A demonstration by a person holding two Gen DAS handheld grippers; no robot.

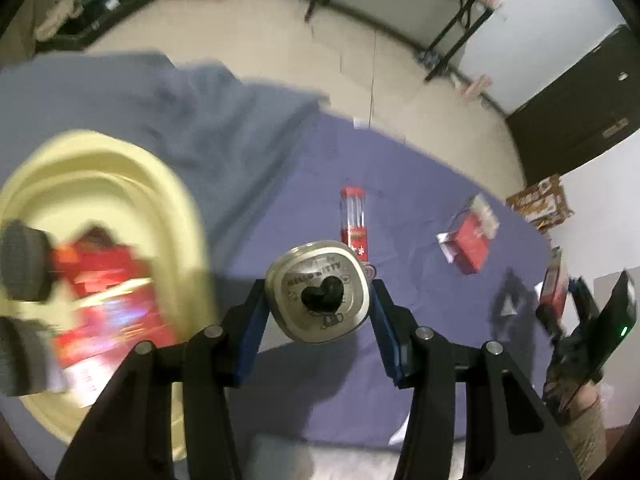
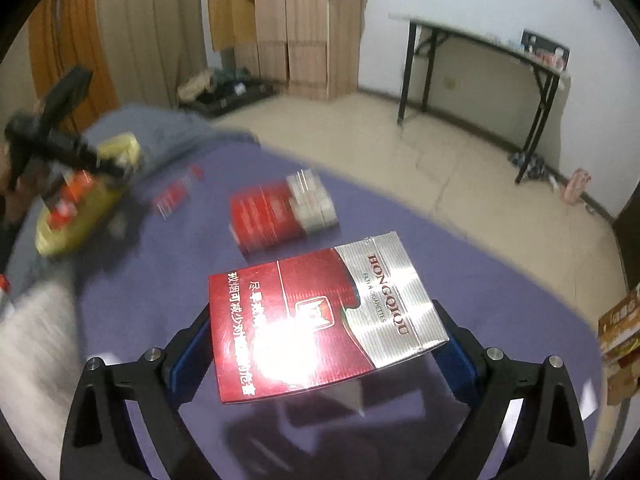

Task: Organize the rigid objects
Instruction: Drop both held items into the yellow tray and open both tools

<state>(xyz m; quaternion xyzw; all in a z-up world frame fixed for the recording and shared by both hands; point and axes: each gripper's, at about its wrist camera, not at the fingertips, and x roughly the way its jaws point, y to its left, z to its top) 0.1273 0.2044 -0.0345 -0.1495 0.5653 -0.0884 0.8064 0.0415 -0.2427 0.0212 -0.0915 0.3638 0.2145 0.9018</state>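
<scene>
My left gripper (image 1: pixel 318 294) is shut on a cream Hello Kitty tin (image 1: pixel 318 290) with a black heart, held above the purple cloth, right of a yellow tub (image 1: pixel 132 172) that holds red packs (image 1: pixel 108 300). My right gripper (image 2: pixel 320 320) is shut on a red and silver cigarette pack (image 2: pixel 320 320), held above the cloth. An open red cigarette pack (image 2: pixel 276 216) lies beyond it, and also shows in the left wrist view (image 1: pixel 470 236). A red lighter-like case (image 1: pixel 354 216) lies past the tin. The right gripper shows at the right edge of the left view (image 1: pixel 560 296).
The purple cloth (image 1: pixel 420 300) covers the table, with a grey blanket (image 1: pixel 180 120) at the far left. A black folding table (image 2: pixel 480 72) and wooden wardrobes (image 2: pixel 288 20) stand across the floor. Cardboard boxes (image 2: pixel 620 332) sit at the right.
</scene>
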